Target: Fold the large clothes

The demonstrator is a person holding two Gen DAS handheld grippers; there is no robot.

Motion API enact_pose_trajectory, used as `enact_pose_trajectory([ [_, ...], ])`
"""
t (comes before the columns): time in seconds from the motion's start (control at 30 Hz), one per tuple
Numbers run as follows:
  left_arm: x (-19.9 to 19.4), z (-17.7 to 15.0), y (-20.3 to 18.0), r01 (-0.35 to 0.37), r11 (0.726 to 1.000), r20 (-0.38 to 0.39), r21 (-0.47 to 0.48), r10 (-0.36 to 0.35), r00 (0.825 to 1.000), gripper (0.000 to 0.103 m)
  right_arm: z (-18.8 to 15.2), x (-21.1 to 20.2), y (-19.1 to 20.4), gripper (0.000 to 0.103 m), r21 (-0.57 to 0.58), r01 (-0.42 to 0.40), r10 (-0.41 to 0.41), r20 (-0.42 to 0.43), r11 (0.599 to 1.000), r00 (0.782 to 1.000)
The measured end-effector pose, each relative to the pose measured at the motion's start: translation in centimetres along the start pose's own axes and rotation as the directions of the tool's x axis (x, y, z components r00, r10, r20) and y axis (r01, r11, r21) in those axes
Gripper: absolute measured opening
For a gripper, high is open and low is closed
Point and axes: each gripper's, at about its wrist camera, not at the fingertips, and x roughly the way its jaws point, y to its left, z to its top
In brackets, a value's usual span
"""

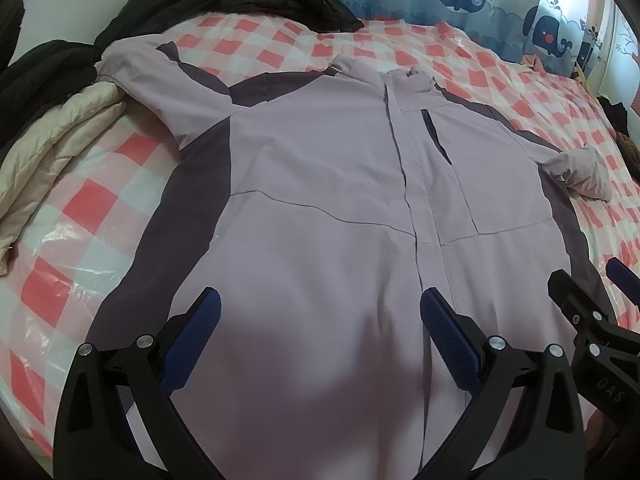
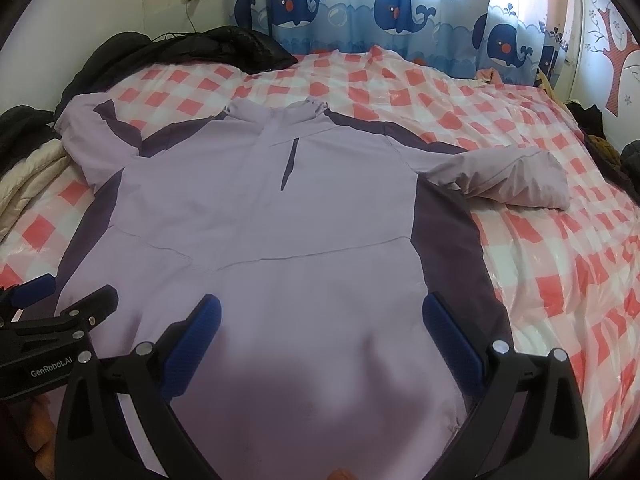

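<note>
Right now both hand-held tools hover over the hem end of the jacket, side by side. The left gripper (image 1: 320, 344), black-framed with ribbed blue pads, has its fingers spread wide with nothing between them, above the jacket's front placket. The right gripper (image 2: 322, 344), of the same build, is spread just as wide and also holds nothing, above the jacket's hem near its dark side panel.

The large lilac jacket with dark purple side panels (image 1: 320, 184) lies flat, front up and closed, collar pointing away from the grippers. One sleeve angles out from the jacket's shoulder toward a folded cream quilted blanket (image 1: 52, 144); the other sleeve bends out on the opposite side, its cuff crumpled.

Under the jacket is a bed with a pink-and-white checked cover (image 2: 560, 264). Beyond the jacket's collar sit a heap of black clothing (image 2: 224, 48) and a blue whale-print curtain (image 2: 400, 8).
</note>
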Motion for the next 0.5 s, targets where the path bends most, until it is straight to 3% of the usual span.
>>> enact_pose_trajectory([
  [0.5, -0.24, 0.03, -0.23, -0.010, 1.000, 0.003, 0.028, 0.010, 1.000, 0.096, -0.06, 0.16, 0.13, 0.097, 0.010, -0.014, 0.014, -0.007, 1.000, 1.000],
])
